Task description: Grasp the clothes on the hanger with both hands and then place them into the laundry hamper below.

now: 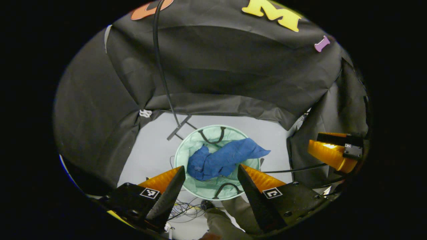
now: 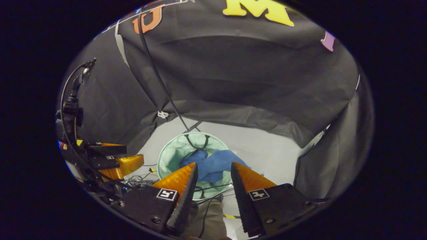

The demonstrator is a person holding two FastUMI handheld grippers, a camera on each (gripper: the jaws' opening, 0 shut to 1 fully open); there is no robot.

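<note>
Below both tools: blue garment (image 1: 224, 158) in hamper (image 1: 182, 156) | tools empty, spread

Both cameras looked steeply down from well above the laundry hamper (image 1: 217, 163), facing the booth's back wall. The left gripper view sat somewhat nearer the hamper; the right gripper view hung farther back (both shared the hamper and surrounding floor).

Black cloth wall (image 1: 217, 66) drapes around a pale grey floor (image 1: 150, 146), wrinkled at its hem.
</note>
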